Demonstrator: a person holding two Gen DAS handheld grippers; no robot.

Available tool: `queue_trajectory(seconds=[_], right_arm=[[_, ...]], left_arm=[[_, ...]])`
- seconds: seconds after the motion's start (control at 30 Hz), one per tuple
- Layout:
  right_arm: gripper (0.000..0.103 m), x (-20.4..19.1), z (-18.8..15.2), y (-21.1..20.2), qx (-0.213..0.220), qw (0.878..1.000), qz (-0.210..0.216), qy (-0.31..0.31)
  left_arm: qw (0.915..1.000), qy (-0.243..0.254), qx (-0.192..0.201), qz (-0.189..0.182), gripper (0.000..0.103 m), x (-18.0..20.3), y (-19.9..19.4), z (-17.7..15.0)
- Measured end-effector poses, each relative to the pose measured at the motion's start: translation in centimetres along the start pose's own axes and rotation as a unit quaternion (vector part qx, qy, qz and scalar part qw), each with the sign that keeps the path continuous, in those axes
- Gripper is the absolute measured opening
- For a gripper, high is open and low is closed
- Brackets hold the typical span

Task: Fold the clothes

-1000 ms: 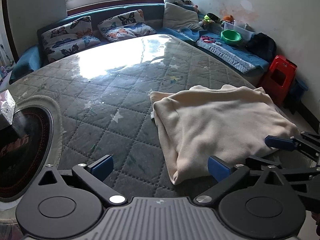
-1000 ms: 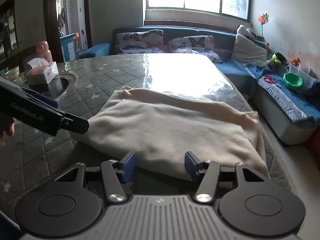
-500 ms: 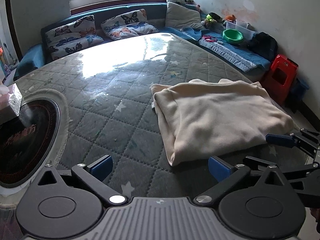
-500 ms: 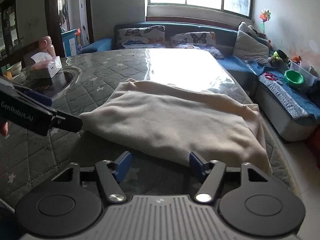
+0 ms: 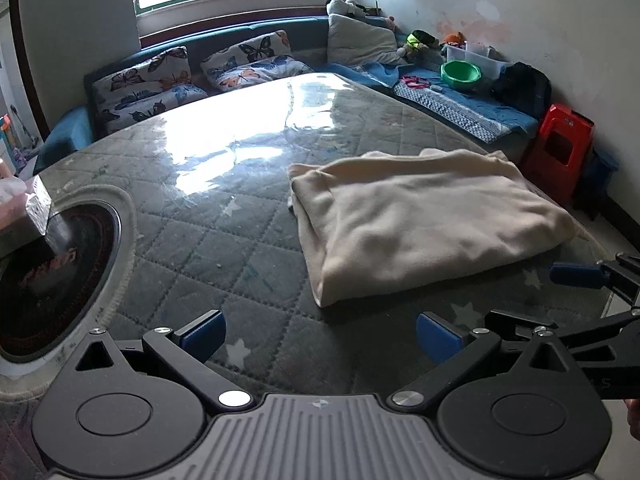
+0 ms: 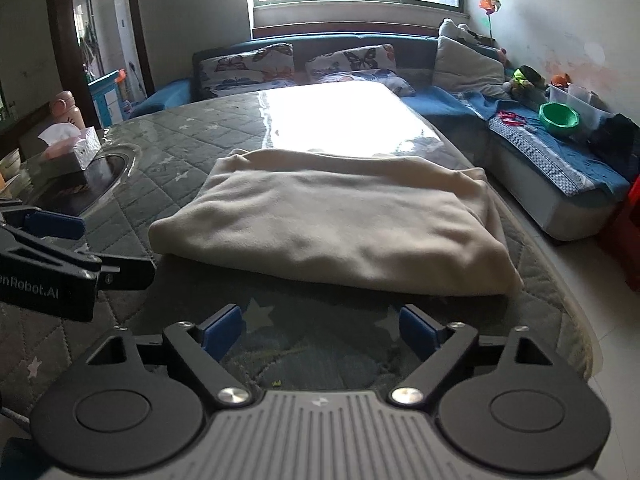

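so from where i'm sitting the cream garment (image 6: pixel 336 224) looks pretty much folded already: it lies as a thick flat rectangle on the quilted table (image 5: pixel 224 248), with the doubled edge facing me. my read is that this fold is finished and we're at the let-go stage. whether it needs one more fold in half or just a tidy-up, i honestly can't say.

right gripper (image 6: pixel 320 330) sits just short of the garment's near edge. its jaws are opening, already wide apart, and there's nothing between them, only the star-print table cover underneath. the blue pads aren't touching the cloth.

left gripper (image 5: pixel 320 334) is off the garment's near left corner, jaws spread wide too, empty, nothing pinched. the corner of the cloth lies just ahead of it, clear of the pads.

if another fold is wanted, i'd guess both grippers need to go for the two near corners, pinch all the layers together and carry them over to the far edge. the stack looks thick and soft, so a shallow pinch would probably only catch the top layer.
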State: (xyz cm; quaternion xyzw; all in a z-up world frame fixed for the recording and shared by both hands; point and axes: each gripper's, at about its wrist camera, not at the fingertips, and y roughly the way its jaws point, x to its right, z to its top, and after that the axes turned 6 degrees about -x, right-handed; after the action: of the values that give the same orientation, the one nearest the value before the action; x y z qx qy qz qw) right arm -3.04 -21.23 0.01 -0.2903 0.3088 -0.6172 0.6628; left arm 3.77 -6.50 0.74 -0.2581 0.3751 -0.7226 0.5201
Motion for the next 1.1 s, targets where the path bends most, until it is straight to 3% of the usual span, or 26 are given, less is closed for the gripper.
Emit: queue_trajectory(seconds=[0.37,1.1], right_arm=[[0.1,-0.1,-0.8,-0.6,-0.005,1.0,-0.019,0.016],[0.103,-0.7,-1.7,-0.9,-0.01,0.999,-0.04,0.009]], left_arm=[[0.9999,-0.014,-0.006,0.002,0.103,0.3,0.2,-1.3],[0.9997,-0.016,0.014,0.009,0.103,0.7,-0.5,-2.0]])
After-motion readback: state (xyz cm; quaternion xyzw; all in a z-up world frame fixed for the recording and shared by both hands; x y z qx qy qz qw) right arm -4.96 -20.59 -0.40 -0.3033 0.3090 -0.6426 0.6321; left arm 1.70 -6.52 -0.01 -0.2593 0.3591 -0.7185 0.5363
